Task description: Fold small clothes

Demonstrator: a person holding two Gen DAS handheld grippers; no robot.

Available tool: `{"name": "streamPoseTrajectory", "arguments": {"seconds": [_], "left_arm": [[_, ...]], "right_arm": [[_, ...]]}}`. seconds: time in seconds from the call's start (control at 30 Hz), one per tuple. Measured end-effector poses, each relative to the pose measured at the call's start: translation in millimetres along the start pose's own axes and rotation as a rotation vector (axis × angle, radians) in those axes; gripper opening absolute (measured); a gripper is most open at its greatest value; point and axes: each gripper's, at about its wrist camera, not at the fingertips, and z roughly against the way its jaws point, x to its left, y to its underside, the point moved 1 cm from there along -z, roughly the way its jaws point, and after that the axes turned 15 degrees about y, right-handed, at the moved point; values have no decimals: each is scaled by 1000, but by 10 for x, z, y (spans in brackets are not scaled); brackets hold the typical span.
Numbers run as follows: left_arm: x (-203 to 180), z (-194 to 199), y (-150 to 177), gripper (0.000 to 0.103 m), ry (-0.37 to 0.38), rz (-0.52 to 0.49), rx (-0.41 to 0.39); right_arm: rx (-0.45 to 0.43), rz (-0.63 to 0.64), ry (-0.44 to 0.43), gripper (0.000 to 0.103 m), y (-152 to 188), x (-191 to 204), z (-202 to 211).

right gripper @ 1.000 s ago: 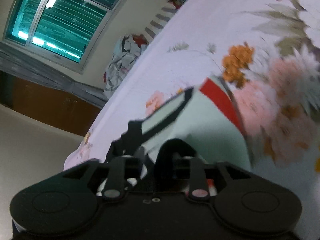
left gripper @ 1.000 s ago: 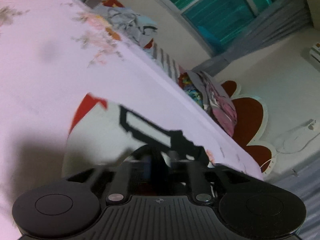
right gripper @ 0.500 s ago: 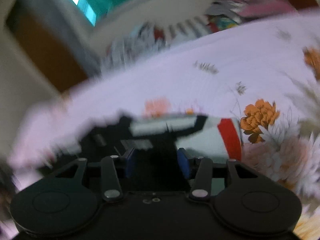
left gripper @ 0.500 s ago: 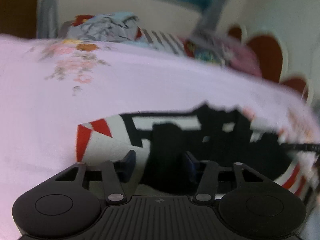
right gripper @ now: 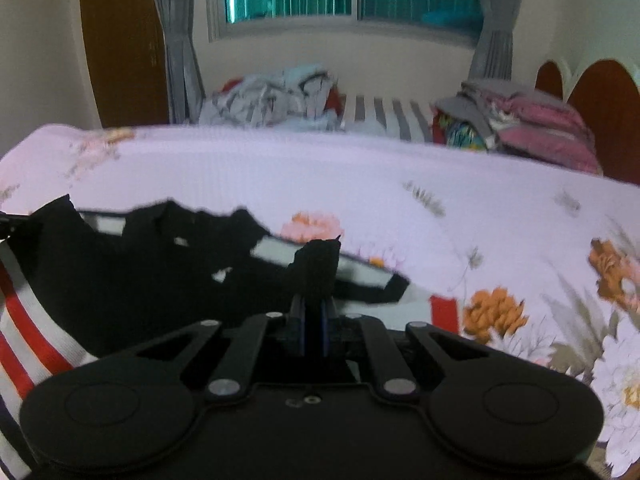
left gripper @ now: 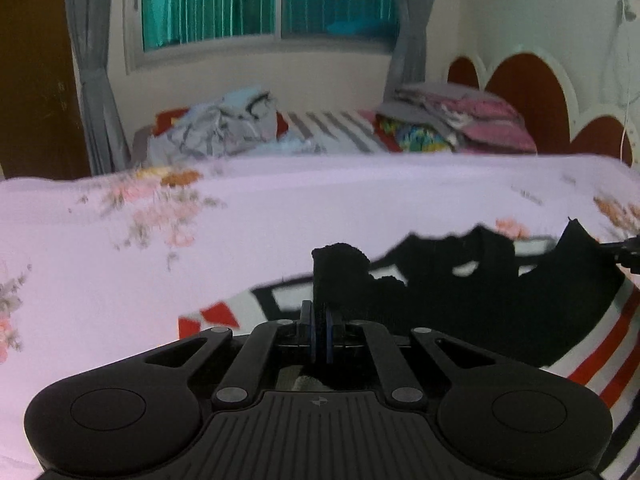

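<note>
Nearest the left wrist camera, the left gripper (left gripper: 319, 334) is pinching a bunched tuft of the black garment (left gripper: 500, 308), its blue pads pressed together on the fabric with no gap showing. The tuft is standing up above the fingertips. On the right wrist camera, the right gripper (right gripper: 314, 328) is closing, with another raised tuft of the same garment (right gripper: 140, 276) caught between its pads.

Between the two grippers the black garment is sagging in a ragged line, its upper edge slightly blurred. It is hanging just above a white cloth with red and black stripes (left gripper: 600, 360), which is lying flat on the floral bedsheet (left gripper: 120, 280).

Beyond the garment the pale pink sheet is covering the bed (right gripper: 360, 184) out to its far edge. Past that edge a crumpled pile of light blue clothes (left gripper: 224, 128) is lying at left, and a stack of folded pink and grey clothes (left gripper: 460, 120) is lying at right, beside the scalloped red headboard (left gripper: 528, 92). Grey curtains (left gripper: 92, 80) are framing a green-tinted window (left gripper: 272, 0) on the back wall.
</note>
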Motion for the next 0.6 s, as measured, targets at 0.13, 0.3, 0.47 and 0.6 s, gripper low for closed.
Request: {"name": "streamPoseTrajectory", "arguments": {"seconds": [0.13, 0.3, 0.47, 0.6], "left_arm": [[37, 22, -97, 4, -40, 8, -55], [237, -93, -98, 4, -72, 99, -46], [338, -331, 28, 4, -84, 140, 5], [355, -424, 74, 4, -99, 133, 11]], "right_arm": [[-47, -56, 42, 7, -122, -85, 24], [-16, -80, 67, 7, -175, -139, -135], [43, -88, 82, 7, -52, -122, -334], [51, -98, 93, 7, 1, -112, -400]]}}
